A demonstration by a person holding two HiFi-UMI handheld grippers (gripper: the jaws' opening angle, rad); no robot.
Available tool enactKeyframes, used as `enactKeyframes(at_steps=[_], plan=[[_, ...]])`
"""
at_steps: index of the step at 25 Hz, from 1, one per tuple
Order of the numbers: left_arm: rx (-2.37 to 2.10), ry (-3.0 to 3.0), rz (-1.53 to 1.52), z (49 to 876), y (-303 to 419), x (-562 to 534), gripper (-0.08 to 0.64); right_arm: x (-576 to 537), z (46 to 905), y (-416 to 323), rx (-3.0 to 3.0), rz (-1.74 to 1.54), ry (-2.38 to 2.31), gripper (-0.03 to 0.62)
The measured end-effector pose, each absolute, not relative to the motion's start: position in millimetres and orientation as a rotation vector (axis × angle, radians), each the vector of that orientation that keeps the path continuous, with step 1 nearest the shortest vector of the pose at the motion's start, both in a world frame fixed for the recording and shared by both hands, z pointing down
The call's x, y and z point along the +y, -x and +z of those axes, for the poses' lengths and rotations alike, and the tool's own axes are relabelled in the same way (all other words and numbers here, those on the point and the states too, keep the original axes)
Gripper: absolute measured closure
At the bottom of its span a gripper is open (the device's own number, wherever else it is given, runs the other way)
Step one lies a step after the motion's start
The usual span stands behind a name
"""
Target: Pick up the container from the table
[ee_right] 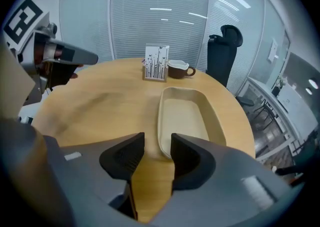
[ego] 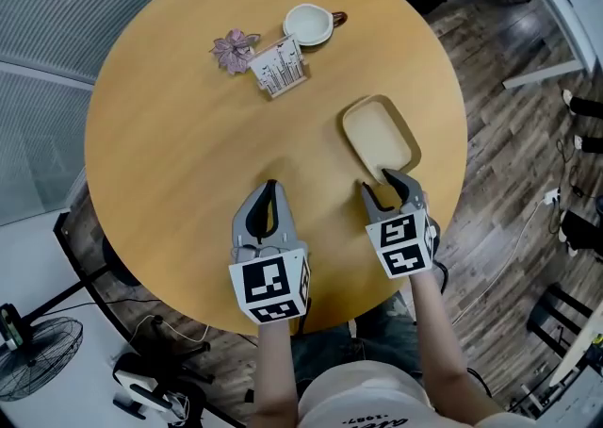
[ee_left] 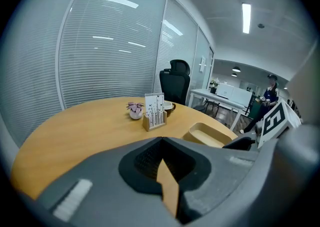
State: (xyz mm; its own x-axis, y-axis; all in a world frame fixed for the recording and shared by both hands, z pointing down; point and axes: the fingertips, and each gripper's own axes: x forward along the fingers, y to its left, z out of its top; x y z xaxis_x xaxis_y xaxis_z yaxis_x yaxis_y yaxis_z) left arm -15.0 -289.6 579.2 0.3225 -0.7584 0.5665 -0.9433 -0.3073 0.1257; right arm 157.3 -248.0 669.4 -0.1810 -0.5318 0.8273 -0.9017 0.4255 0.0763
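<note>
Our right tool (ee_right: 156, 143) has its jaws part spread, with nothing pinched. The container (ego: 379, 136) begins just ahead, at their 12 o'clock, and its near rim shows in the gap and runs behind the right jaw. Our left tool (ee_left: 161, 140) has its jaw tips pressed together on nothing, over bare table (ego: 179, 143) at about 6 o'clock.

The container lies empty at the table's 3 o'clock, near the edge, with its long side running from 11 to 5. We judge it to be a light, stiff, shallow tray with a smooth wall that may slip. The near short rim looks like the best hold, one jaw inside and one outside. A cup (ego: 308, 24), a card stand (ego: 278, 69) and a flower (ego: 233, 47) sit well apart at 12 o'clock.
</note>
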Motion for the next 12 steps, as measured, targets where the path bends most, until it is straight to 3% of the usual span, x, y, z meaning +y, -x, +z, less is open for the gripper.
enactKeyframes(at_steps=[5, 12], plan=[[-1.503, -2.146, 0.566, 581, 14, -288, 0.56, -251, 675, -166, -1.792, 0.532, -1.234, 0.495], [-1.521, -2.125, 0.564, 580, 16, -285, 0.56, -256, 672, -172, -1.792, 0.571, -1.291, 0.541]])
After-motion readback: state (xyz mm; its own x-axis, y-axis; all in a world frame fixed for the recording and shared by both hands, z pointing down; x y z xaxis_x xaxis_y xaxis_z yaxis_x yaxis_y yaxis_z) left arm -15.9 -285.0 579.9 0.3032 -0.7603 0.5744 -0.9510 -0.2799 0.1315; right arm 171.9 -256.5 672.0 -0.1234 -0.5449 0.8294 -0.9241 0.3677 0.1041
